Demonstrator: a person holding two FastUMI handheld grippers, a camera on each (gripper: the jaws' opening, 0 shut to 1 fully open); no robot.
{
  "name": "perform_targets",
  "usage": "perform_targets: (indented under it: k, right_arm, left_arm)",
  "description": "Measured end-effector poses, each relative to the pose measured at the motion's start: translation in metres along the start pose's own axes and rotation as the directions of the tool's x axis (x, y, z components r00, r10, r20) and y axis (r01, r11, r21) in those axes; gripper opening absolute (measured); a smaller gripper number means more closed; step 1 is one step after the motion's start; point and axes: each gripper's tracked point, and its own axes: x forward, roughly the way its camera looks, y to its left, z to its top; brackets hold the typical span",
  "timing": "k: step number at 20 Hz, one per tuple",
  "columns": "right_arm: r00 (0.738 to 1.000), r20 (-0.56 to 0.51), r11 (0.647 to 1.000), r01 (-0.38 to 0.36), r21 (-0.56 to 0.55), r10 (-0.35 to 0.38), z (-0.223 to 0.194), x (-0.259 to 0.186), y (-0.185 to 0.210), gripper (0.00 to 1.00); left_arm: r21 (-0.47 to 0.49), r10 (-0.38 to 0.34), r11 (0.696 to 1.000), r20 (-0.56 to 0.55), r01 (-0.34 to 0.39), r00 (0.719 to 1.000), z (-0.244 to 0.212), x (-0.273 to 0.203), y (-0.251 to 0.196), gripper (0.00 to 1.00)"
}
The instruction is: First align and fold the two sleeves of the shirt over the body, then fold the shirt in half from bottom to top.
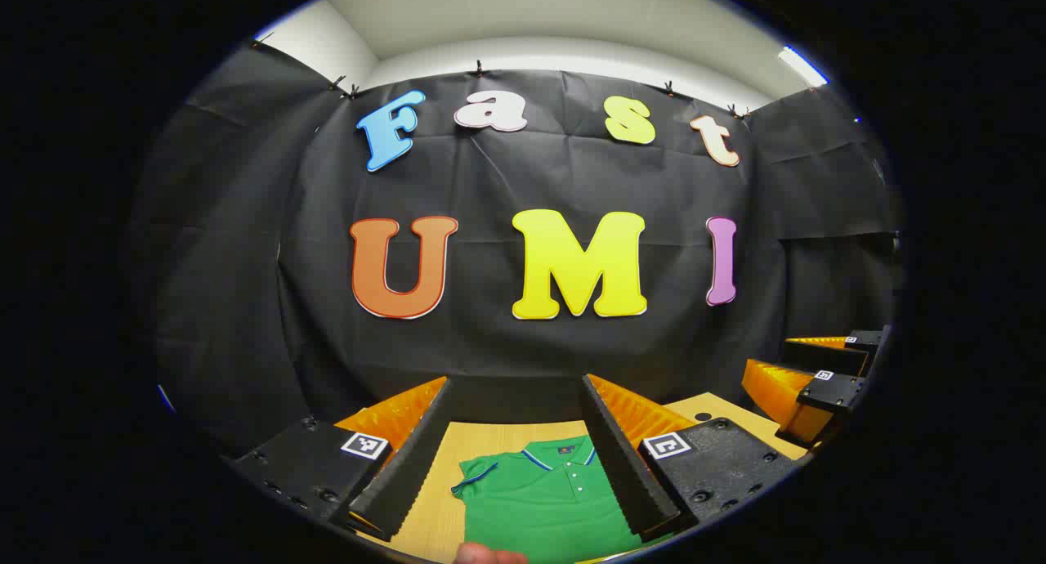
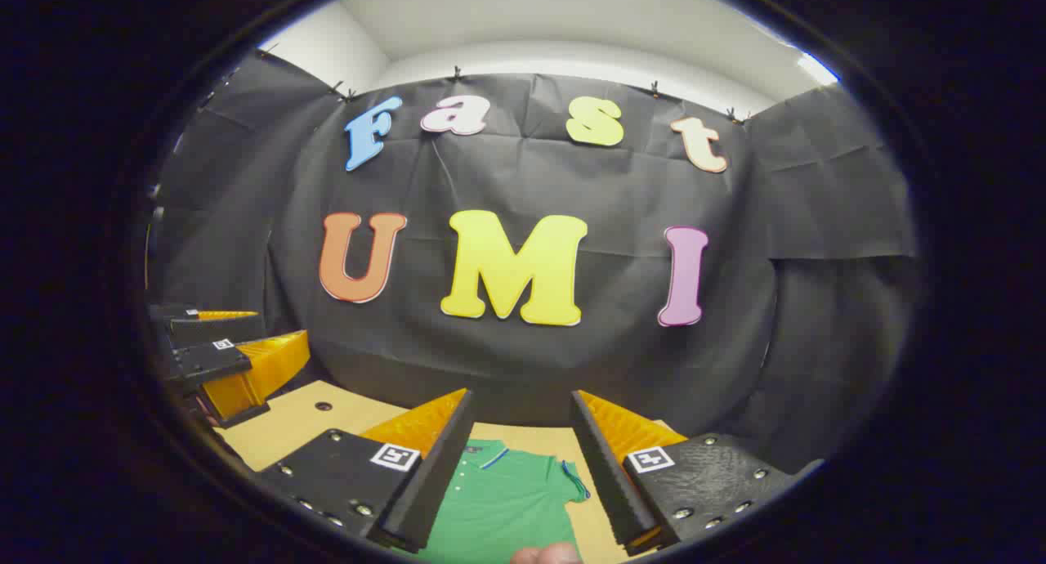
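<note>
A green polo shirt (image 1: pixel 543 499) with a blue-trimmed collar lies flat on the wooden table (image 1: pixel 478 437), collar toward the back wall; one short sleeve (image 1: pixel 474 474) spreads to the left. My left gripper (image 1: pixel 516 384) hovers above it, open, with nothing between its fingers. In the right gripper view the same shirt (image 2: pixel 502 503) lies below, its other sleeve (image 2: pixel 572 478) out to the right. My right gripper (image 2: pixel 519 396) is open and empty above it. Each gripper shows at the other view's edge: the right gripper (image 1: pixel 821 384) and the left gripper (image 2: pixel 221 360).
The black cloth wall (image 1: pixel 531 343) hangs close behind the table's far edge. Bare wood (image 2: pixel 310 421) lies beside the shirt. A fingertip (image 1: pixel 489 555) pokes in at the bottom of the left gripper view, and another fingertip (image 2: pixel 546 554) shows in the right gripper view.
</note>
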Motion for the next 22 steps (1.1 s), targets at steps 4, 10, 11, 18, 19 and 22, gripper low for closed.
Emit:
perform_targets:
  k: [4, 10, 11, 18, 19, 22]
  right_arm:
    - [1.0, -0.018, 1.0, 0.009, 0.007, -0.009, -0.004, 0.007, -0.005, 0.77]
    - [1.0, -0.03, 1.0, 0.007, 0.003, -0.007, -0.007, 0.015, -0.012, 0.77]
    - [0.999, -0.032, 1.0, 0.006, 0.003, -0.006, -0.008, 0.016, -0.012, 0.77]
    - [0.996, -0.088, 1.0, -0.007, 0.002, 0.008, -0.025, 0.026, -0.022, 0.77]
    - [0.995, -0.097, 1.0, -0.006, 0.007, 0.007, -0.027, 0.027, -0.023, 0.77]
    - [0.993, -0.122, 1.0, 0.003, 0.019, 0.0, -0.036, 0.034, -0.029, 0.77]
  left_arm:
    - [0.0, -0.01, 1.0, -0.014, 0.01, 1.0, -0.001, 0.002, -0.007, 0.97]
    - [0.001, -0.009, 1.0, -0.035, 0.009, 0.999, -0.006, 0.005, -0.011, 0.97]
    - [0.001, -0.008, 1.0, -0.035, 0.008, 0.999, -0.005, 0.007, -0.01, 0.97]
    - [-0.018, 0.003, 1.0, -0.066, -0.004, 0.998, -0.015, 0.011, -0.007, 0.97]
    - [-0.021, 0.005, 1.0, -0.069, -0.006, 0.998, -0.016, 0.013, -0.006, 0.9]
    - [-0.024, 0.015, 1.0, -0.08, -0.016, 0.997, -0.019, 0.016, -0.001, 0.97]
